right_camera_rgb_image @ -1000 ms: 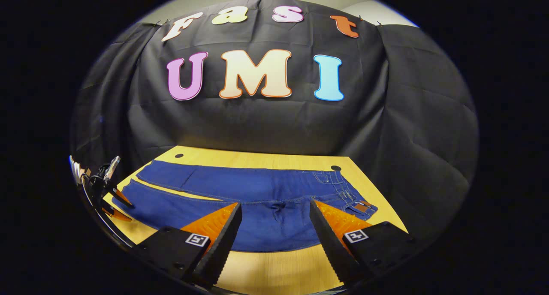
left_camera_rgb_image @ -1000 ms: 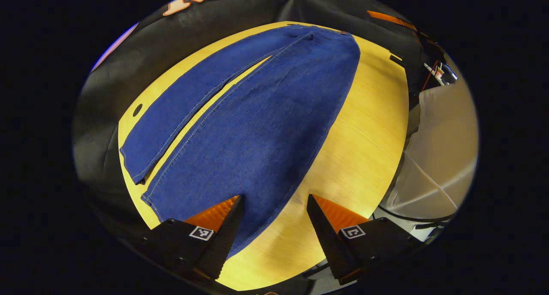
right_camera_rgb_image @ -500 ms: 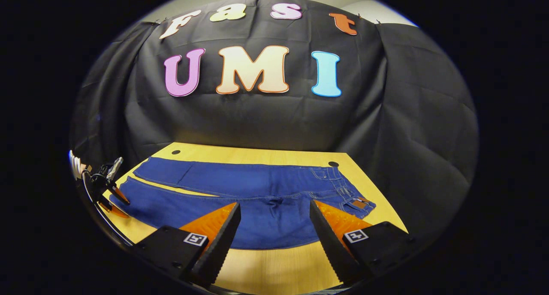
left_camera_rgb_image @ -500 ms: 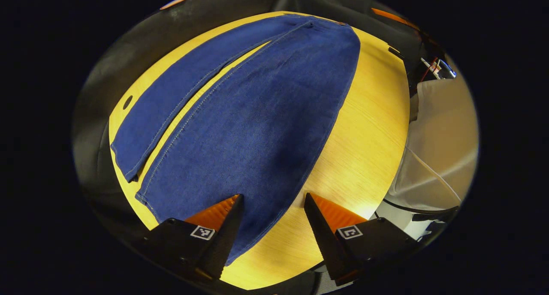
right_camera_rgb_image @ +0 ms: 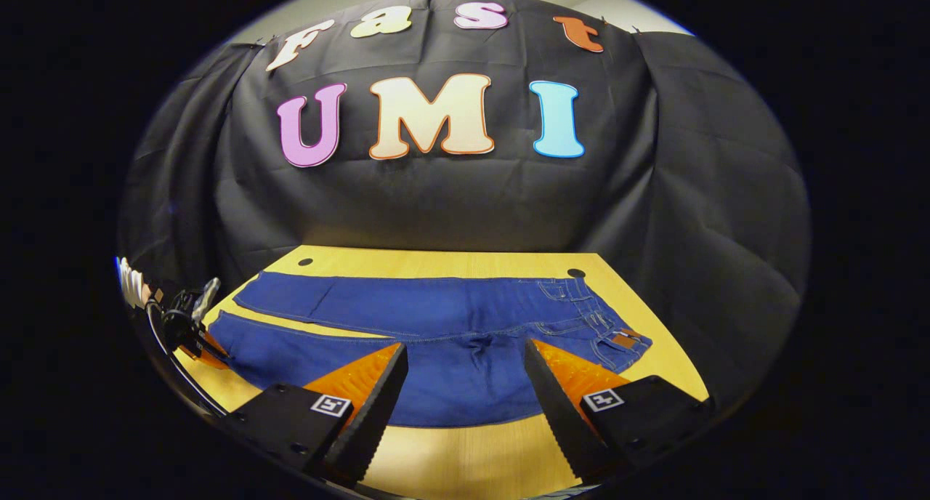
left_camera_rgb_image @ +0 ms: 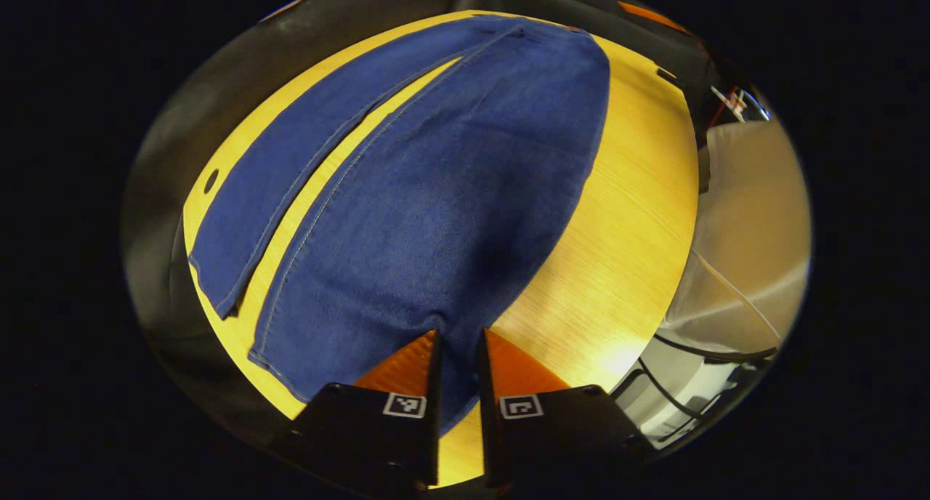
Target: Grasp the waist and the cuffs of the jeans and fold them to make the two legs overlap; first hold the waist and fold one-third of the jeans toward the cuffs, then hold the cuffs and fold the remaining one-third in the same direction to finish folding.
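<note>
Blue jeans [left_camera_rgb_image: 436,195] lie flat on the yellow wooden table [left_camera_rgb_image: 625,216], legs side by side with a strip of table between them. In the left gripper view my left gripper [left_camera_rgb_image: 458,340] is shut on the outer edge of the near leg by its cuff, and the cloth puckers between the fingers. In the right gripper view the jeans [right_camera_rgb_image: 436,318] run left to right, with the waist [right_camera_rgb_image: 610,333] at the right. My right gripper [right_camera_rgb_image: 465,355] hangs open above the seat area near the front edge, holding nothing. The left gripper [right_camera_rgb_image: 192,333] shows small at the far left by the cuffs.
Round cable holes [right_camera_rgb_image: 576,273] [right_camera_rgb_image: 305,262] sit at the table's back corners. The black cloth wall [right_camera_rgb_image: 450,202] rises right behind the table. Pale floor [left_camera_rgb_image: 748,231] and dark cables [left_camera_rgb_image: 697,347] lie beyond the table's edge in the left gripper view.
My left gripper has gone from wide open to shut on the near leg's edge by the cuff, bunching the cloth. The right gripper has stayed open and barely shifted.
</note>
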Demonstrator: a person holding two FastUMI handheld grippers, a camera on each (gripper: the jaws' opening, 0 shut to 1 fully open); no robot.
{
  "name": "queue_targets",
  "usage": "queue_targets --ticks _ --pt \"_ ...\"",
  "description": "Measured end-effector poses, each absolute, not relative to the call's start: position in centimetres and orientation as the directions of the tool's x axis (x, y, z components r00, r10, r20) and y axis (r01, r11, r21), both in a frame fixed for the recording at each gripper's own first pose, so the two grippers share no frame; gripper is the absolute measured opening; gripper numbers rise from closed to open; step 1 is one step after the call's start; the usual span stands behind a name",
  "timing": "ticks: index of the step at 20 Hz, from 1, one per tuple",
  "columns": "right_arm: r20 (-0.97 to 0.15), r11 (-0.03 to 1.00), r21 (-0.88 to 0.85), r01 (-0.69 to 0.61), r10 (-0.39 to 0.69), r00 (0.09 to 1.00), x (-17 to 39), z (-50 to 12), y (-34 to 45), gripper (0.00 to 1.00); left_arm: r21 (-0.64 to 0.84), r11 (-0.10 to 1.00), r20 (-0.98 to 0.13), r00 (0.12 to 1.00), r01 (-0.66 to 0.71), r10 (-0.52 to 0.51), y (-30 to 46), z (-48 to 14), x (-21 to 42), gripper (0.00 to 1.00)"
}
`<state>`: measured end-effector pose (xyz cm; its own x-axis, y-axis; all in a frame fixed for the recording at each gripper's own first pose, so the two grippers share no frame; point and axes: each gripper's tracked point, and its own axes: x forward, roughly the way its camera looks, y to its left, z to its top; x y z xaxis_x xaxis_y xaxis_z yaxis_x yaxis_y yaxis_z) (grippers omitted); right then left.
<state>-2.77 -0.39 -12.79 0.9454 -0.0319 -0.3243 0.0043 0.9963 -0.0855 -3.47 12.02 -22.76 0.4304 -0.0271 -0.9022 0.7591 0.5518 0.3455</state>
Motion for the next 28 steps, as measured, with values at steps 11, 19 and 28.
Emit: queue_targets --ticks 11,19,28 --pt "-0.448 0.984 -0.116 -0.137 0.071 0.891 -2.0 -16.4 -2.1 0.98 0.343 0.595 -0.904 0.428 0.727 -0.002 11.8 -22.9 -3.3 0.0" --pt "-0.72 0.867 -0.255 -0.428 0.126 0.683 -1.2 -23.5 -11.0 1.0 0.347 0.661 -0.907 0.418 0.666 0.056 11.8 -23.0 -3.2 0.0" --pt "-0.868 0.771 -0.208 -0.602 0.139 0.478 0.2 -30.1 -14.0 1.0 0.372 0.694 -0.907 0.401 0.617 0.129 12.0 -23.1 -3.0 0.0"
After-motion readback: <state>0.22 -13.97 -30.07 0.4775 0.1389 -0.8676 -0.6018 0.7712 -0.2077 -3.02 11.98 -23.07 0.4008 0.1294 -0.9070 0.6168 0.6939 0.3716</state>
